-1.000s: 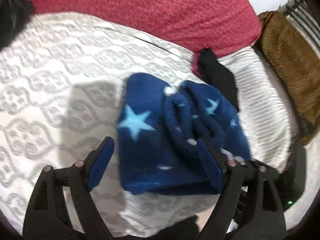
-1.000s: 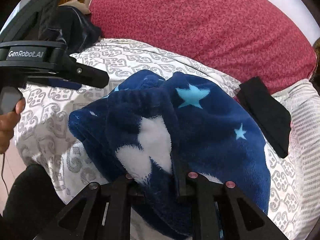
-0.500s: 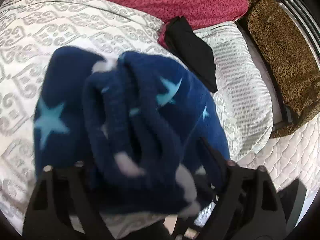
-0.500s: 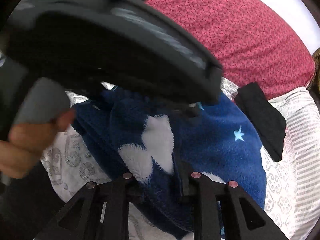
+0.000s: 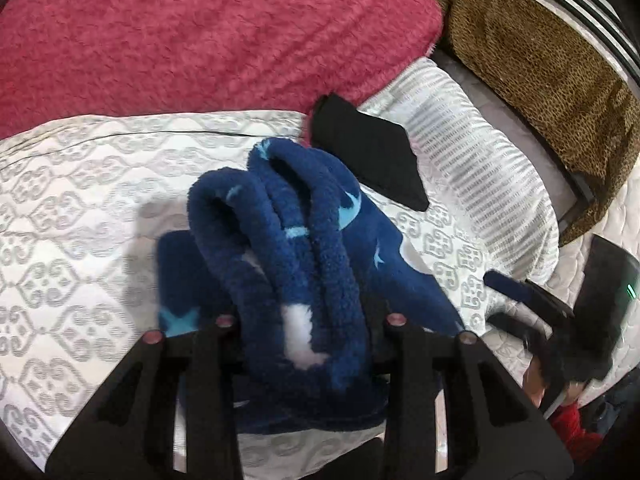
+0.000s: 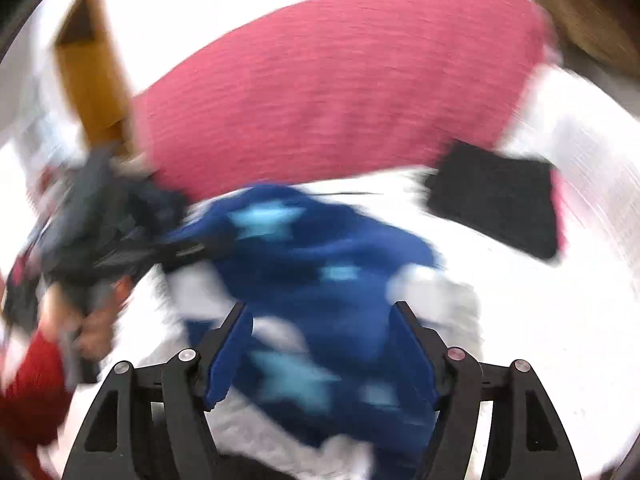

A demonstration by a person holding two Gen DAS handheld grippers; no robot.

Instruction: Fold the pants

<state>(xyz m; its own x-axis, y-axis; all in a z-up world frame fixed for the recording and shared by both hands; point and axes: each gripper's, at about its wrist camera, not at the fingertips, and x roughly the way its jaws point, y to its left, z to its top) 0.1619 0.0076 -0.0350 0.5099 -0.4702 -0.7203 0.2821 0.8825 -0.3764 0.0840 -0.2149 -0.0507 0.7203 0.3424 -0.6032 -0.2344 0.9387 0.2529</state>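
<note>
From the left wrist camera, the left gripper [image 5: 308, 320] has just been closing, and its two fingers now squeeze a thick bunch of the blue star pants [image 5: 288, 264]. The soft fleece is stacked in several layers between the jaws, so the grip looks meant to keep the folds together and stop them from flopping open. The rest of the pants hangs down onto the white patterned bed cover [image 5: 80, 208]. A small black folded cloth [image 5: 368, 160] lies just behind the pants, next to the big red blanket [image 5: 200, 40]. A brown spotted blanket [image 5: 540, 52] sits well off to the side. Low at the right edge, the other gripper shows as a dark blur, off the pants.

The right wrist picture is very blurry. The right gripper [image 6: 320, 344] has just been opening, and its blue pads stand wide apart. The pants [image 6: 320, 264] lie under and between them, but the pads do not seem to press on the cloth. It looks as if this hand has let go so the left one can carry the bundle alone. The left gripper [image 6: 172, 252] shows at the pants' left edge, held by a hand [image 6: 92, 320].
</note>
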